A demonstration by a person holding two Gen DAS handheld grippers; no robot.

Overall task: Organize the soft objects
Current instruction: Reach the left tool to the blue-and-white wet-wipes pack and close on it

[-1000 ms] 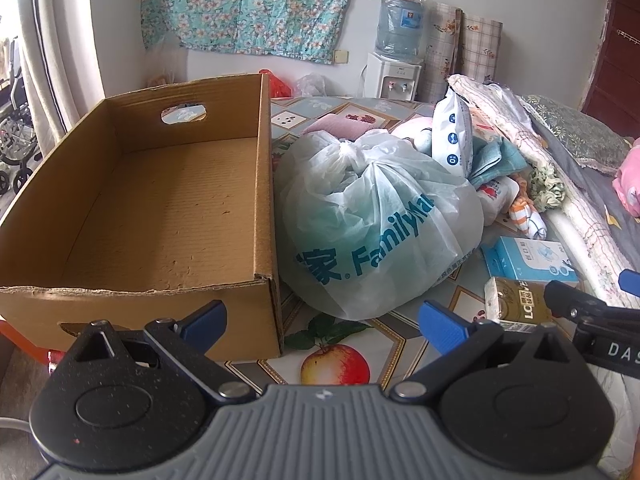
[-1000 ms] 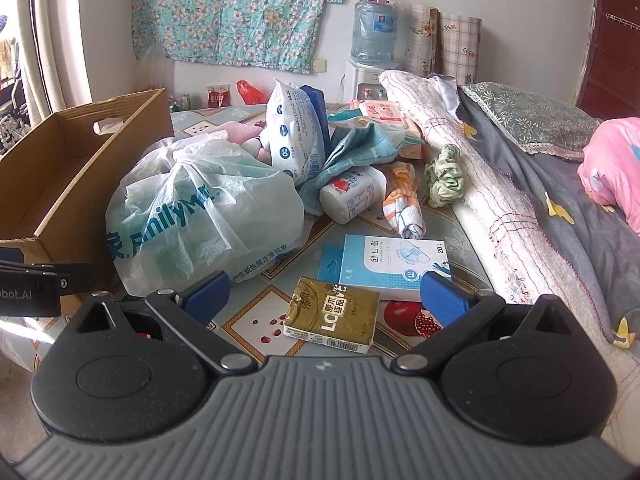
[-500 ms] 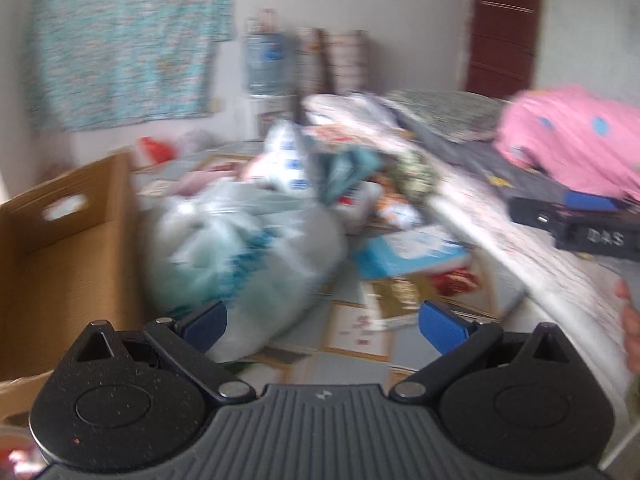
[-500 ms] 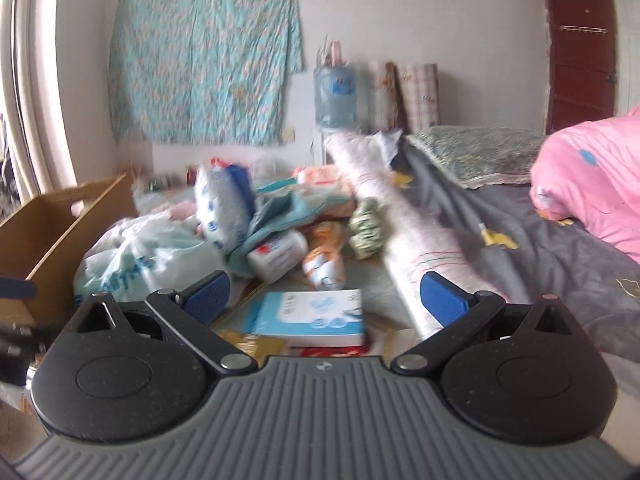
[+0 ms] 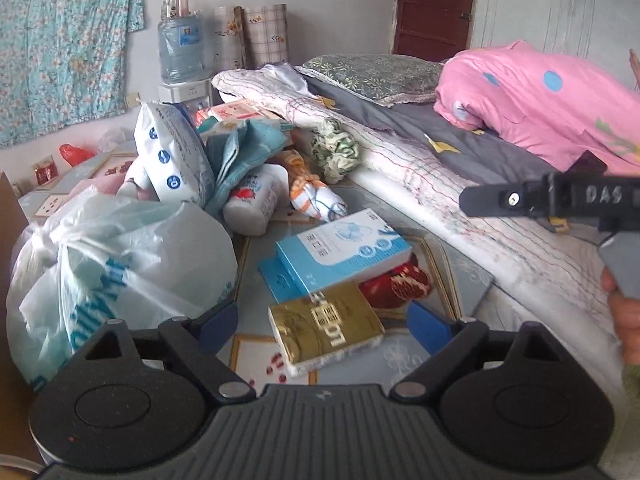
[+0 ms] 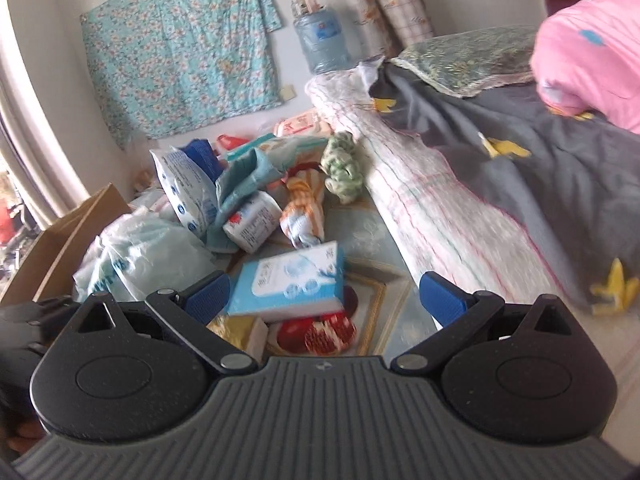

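My left gripper (image 5: 323,326) hovers low over a gold tissue pack (image 5: 326,328). Its jaws are closing, with the pack between the fingertips and the pads not touching it. A blue-and-white box (image 5: 340,252) lies just beyond. My right gripper (image 6: 325,297) is open above that same box (image 6: 288,284), holding nothing. Soft things lie further back: a tied white plastic bag (image 5: 120,264), a teal towel (image 5: 244,152), an orange striped cloth roll (image 5: 312,192) and a green-white cloth bundle (image 5: 338,150).
The cardboard box (image 6: 68,240) stands at the left behind the bag. A bed with a quilted mattress edge (image 5: 440,200) and a pink duvet (image 5: 540,92) fills the right. A water dispenser (image 5: 180,48) stands at the far wall.
Both views have swung right, from the cardboard box and bag toward the packs and the bed. The left gripper's fingertips stand slightly closer together, now over the gold pack.
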